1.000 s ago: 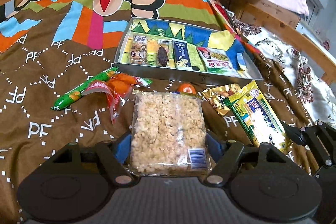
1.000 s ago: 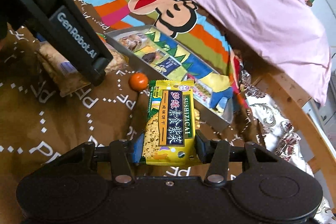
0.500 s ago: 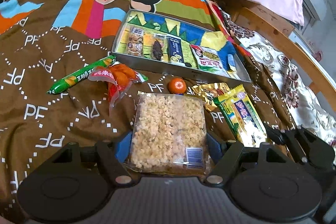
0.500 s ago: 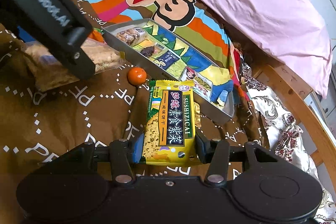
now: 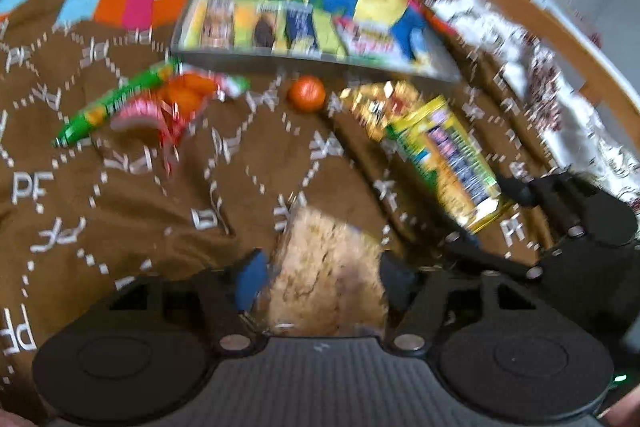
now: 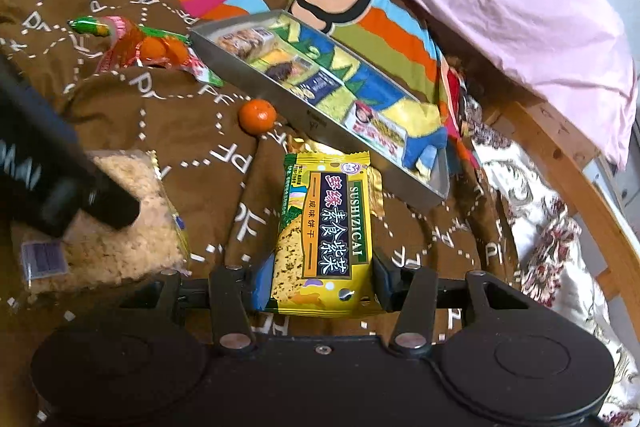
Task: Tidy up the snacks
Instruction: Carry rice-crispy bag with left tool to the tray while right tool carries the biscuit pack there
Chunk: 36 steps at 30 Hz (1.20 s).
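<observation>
Left tool (image 5: 320,277): your jaws are closing around the rice-crisp pack (image 5: 326,279), which lies on the bed.
Right tool (image 6: 318,279): you pinch the yellow biscuit packet (image 6: 326,239) at its near end.
Packet axis: it runs straight ahead.
Tray (image 6: 280,99): ahead and slightly right; your right tool is nearer.

The left gripper (image 5: 320,279) sits at the bottom centre of its blurred view, angled steeply down, its jaws closing with a pale packet between the blue pads. The right gripper (image 6: 316,285) sits low in its own frame, tilted down, its pads pressed on a yellow packet's sides.
</observation>
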Motion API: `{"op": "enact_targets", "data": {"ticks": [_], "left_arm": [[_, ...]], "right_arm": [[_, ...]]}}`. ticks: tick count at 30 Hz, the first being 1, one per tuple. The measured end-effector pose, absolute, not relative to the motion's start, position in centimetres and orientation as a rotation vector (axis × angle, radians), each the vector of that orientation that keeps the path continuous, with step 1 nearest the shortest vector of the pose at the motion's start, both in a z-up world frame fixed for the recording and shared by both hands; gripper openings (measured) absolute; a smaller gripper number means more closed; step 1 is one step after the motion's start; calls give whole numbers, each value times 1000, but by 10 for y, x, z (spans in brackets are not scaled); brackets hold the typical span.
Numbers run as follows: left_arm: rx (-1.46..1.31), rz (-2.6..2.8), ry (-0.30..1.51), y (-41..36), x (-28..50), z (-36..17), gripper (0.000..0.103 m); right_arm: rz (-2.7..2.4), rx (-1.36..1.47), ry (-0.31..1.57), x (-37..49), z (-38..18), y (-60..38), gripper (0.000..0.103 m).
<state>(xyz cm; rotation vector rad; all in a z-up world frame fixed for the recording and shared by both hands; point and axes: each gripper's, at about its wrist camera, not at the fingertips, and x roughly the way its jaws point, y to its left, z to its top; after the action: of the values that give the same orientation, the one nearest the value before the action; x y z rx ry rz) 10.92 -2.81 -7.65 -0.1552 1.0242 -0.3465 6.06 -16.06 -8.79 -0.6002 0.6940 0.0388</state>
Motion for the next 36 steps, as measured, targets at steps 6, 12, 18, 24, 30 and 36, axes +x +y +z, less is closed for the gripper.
{"op": "enact_targets", "data": {"ticks": [6, 12, 18, 24, 30, 36], "left_arm": [[-118, -398, 1075, -38, 118, -85, 91], [-94, -408, 1110, -43, 124, -92, 87], [5, -398, 1112, -54, 119, -92, 83], [5, -386, 1108, -53, 119, -91, 77], [-52, -383, 1004, -42, 109, -72, 77], [-103, -338, 878, -33, 104, -56, 77]], "right_arm": [[19, -548, 719, 64, -87, -170, 51], [6, -579, 716, 66, -88, -171, 51], [-43, -526, 699, 70, -78, -188, 51], [-47, -497, 701, 70, -77, -191, 51], [-26, -509, 651, 67, -73, -186, 51], [-23, -513, 588, 63, -66, -183, 51]]}}
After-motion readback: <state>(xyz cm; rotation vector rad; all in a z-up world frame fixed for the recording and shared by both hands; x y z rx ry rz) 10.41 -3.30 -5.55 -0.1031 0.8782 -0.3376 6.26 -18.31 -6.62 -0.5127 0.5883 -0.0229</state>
